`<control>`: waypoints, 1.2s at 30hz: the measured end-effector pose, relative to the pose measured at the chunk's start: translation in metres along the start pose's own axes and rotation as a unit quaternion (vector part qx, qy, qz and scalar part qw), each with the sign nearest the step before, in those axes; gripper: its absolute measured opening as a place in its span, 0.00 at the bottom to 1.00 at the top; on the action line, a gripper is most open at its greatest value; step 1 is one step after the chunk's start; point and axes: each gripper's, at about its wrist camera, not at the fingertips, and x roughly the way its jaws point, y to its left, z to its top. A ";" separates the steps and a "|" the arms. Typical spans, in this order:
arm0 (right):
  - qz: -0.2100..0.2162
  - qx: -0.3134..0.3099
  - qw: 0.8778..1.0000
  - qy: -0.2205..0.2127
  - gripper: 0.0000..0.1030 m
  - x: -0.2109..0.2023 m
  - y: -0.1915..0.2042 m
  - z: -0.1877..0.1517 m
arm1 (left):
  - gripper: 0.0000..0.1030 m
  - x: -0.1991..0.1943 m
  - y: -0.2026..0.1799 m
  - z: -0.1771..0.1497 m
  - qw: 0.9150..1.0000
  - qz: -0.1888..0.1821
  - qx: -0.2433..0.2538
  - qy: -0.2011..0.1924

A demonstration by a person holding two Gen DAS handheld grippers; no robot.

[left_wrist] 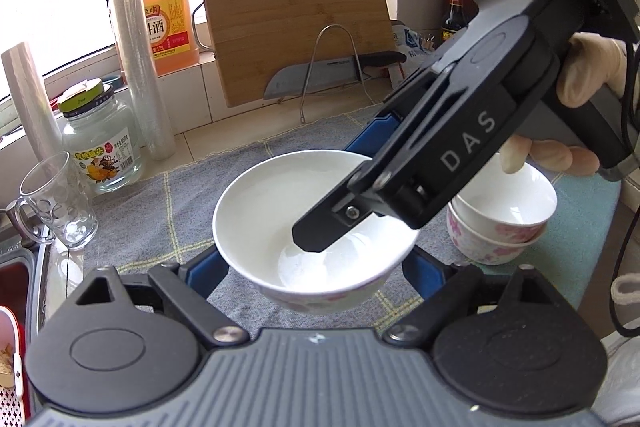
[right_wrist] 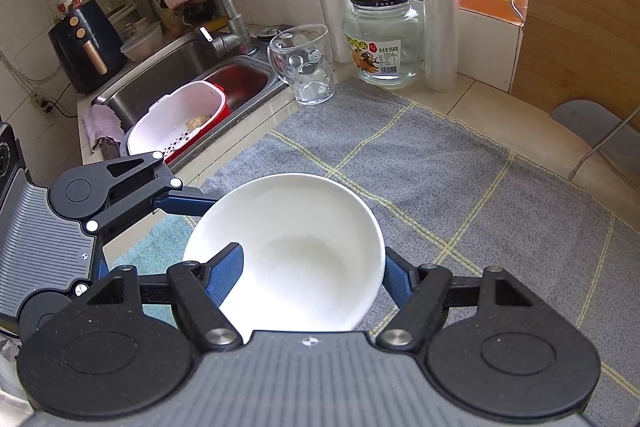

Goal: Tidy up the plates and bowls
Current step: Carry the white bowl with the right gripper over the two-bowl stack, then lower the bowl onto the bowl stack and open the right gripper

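Bowl (left_wrist: 316,231), white with a faint pink pattern on its outer wall, sits tilted above the grey checked cloth (left_wrist: 160,211) that covers the tabletop (left_wrist: 224,141). The left claw (left_wrist: 316,267) straddles it, one blue finger on each side against the outer wall, grasping the bowl. The right claw (left_wrist: 360,163) comes in from the upper right; one black finger dips inside the bowl while a blue finger shows behind the far rim, so it is clenched on that rim. In the right wrist view the same bowl (right_wrist: 296,251) fills the space between the right claw's (right_wrist: 312,267) fingers, with the left claw (right_wrist: 176,203) reaching in from the left.

Just right of the bowl stand two stacked bowls (left_wrist: 500,227) with pink flowers. A glass mug (left_wrist: 56,203), a lidded jar (left_wrist: 100,143) and a roll of plastic wrap (left_wrist: 138,63) stand at the cloth's left. A cutting board (left_wrist: 292,19) leans against the wall, with a knife (left_wrist: 332,73) in front of it.
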 end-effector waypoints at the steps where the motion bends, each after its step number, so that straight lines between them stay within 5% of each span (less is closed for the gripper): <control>1: -0.002 0.003 1.000 -0.002 0.76 -0.005 0.000 -0.004 | 0.90 -0.001 -0.003 0.001 1.000 -0.003 0.003 -0.001; 21: -0.099 0.070 0.992 -0.043 0.76 -0.094 -0.039 -0.067 | 0.90 0.023 -0.073 0.046 0.992 -0.102 0.074 -0.033; 36: -0.121 0.112 0.986 -0.027 0.76 -0.105 -0.069 -0.104 | 0.90 0.056 -0.100 0.050 0.987 -0.142 0.077 -0.002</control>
